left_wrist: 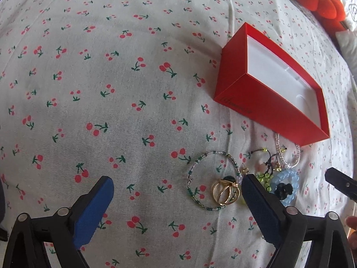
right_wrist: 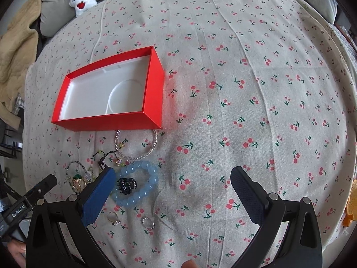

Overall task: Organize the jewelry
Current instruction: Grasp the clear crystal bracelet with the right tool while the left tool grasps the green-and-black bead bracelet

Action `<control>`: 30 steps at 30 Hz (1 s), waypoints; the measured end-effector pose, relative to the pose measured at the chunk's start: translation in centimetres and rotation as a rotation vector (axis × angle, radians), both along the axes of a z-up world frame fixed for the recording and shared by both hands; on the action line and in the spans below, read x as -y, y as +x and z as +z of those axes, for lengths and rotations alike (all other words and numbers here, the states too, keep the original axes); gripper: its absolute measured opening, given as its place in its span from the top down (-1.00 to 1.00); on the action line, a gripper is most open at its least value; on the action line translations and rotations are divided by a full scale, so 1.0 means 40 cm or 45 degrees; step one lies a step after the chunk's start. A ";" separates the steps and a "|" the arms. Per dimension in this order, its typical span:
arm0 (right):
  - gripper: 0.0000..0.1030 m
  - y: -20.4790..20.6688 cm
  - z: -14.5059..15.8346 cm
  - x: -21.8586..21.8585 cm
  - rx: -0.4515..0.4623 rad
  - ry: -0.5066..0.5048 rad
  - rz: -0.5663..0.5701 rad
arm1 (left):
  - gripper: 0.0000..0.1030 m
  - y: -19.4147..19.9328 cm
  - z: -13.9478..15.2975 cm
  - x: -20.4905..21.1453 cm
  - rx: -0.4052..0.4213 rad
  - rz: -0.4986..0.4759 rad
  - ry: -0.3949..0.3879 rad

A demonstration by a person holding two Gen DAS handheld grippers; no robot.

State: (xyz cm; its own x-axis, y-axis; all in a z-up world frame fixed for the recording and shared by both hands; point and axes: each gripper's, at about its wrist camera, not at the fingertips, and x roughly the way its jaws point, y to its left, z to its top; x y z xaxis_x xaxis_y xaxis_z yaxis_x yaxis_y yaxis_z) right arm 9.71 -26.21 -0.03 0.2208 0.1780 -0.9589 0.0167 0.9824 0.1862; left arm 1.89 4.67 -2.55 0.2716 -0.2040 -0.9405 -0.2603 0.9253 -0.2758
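While 1 red box sits open — 2 rings, 3 bracelets nearby.

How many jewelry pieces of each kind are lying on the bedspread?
Bracelets: 4, light blue, clear beaded, green beaded, black cord with beads
Rings: 3, gold, two small
Hair clip: 1
Total: 8

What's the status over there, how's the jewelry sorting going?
Both grippers open, left, right, holding nothing. Red box empty; blue bracelet and other jewelry lying on the bedspread. Nothing blocking.
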 end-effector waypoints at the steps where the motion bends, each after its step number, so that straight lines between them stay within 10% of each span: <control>1: -1.00 0.008 -0.005 -0.006 0.000 -0.001 0.006 | -0.75 0.002 -0.007 0.000 0.005 -0.001 -0.018; 21: -0.67 0.114 -0.119 -0.166 -0.033 -0.034 0.002 | -0.64 0.027 -0.015 0.048 0.089 -0.068 -0.046; 30: -0.12 0.111 -0.116 -0.186 0.010 -0.145 0.033 | -0.63 0.052 -0.009 0.094 0.117 -0.162 -0.015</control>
State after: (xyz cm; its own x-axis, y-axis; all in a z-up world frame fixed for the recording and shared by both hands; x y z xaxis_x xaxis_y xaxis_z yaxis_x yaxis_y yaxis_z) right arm 14.16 -18.77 -4.68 0.2250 0.0739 -0.9716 -0.0099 0.9972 0.0736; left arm 3.97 0.93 -2.89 0.3277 -0.2528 -0.9103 -0.1147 0.9458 -0.3040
